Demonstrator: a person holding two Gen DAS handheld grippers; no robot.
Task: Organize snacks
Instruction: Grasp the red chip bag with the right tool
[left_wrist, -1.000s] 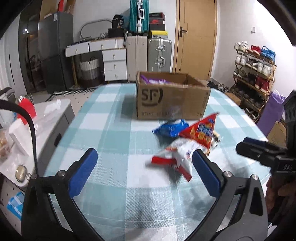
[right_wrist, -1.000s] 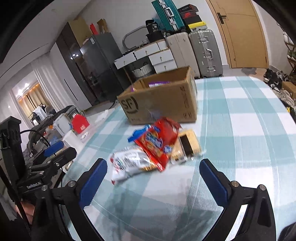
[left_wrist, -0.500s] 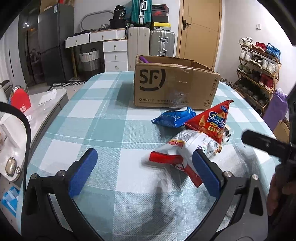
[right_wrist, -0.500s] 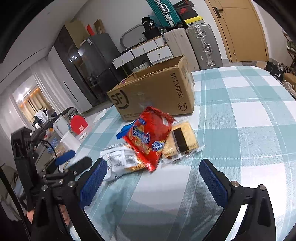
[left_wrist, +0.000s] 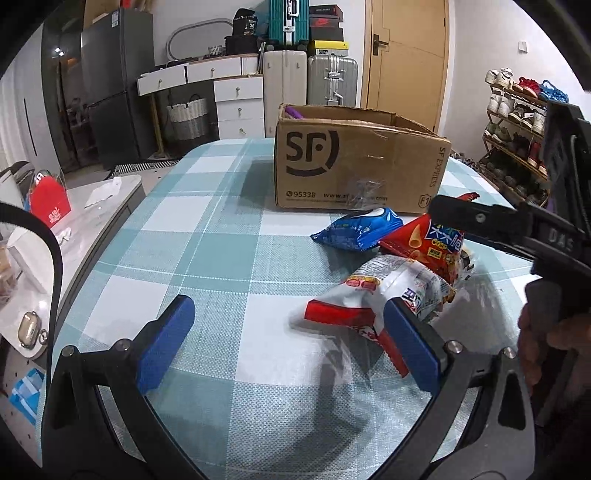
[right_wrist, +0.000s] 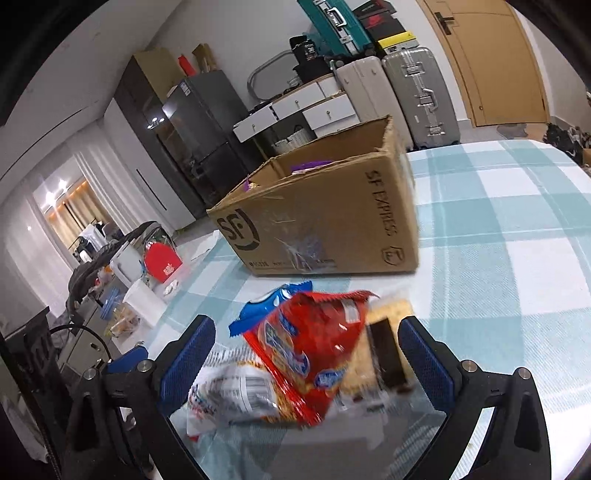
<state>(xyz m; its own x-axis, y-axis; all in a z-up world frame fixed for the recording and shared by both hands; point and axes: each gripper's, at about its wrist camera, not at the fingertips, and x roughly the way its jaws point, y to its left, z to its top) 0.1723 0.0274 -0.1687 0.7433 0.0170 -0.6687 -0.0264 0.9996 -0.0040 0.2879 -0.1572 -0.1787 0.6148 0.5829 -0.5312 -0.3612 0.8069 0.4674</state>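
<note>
Here, a small heap of snack packets lay on the teal-and-white checked table (left_wrist: 207, 236), just in front of an open SF Express cardboard box (left_wrist: 354, 166). In the left wrist view, the left gripper (left_wrist: 288, 332) hovered low over the cloth with its blue-padded fingers (left_wrist: 166, 343) spread wide, holding nothing; the right-hand pad sat just in front of a white-and-red snack bag (left_wrist: 373, 295), though whether it touched the bag could not be told. Behind that bag lay a red chip bag (left_wrist: 432, 243), and a blue cookie packet (left_wrist: 358, 229) rested nearest the box. The right gripper (right_wrist: 306, 350) entered the left view from the right edge, gripped by a person's hand (left_wrist: 543, 339).

From the right wrist view, the right gripper's fingers (right_wrist: 424, 362) were also wide apart, bracketing the red chip bag and a clear-wrapped cracker pack (right_wrist: 384, 347) beside it, without closing on either. The packets there were blurred. Something purple (right_wrist: 310, 166) showed inside the box. Suitcases (left_wrist: 332, 81) and a white drawer unit (left_wrist: 236, 107) stood against the far wall.
</note>
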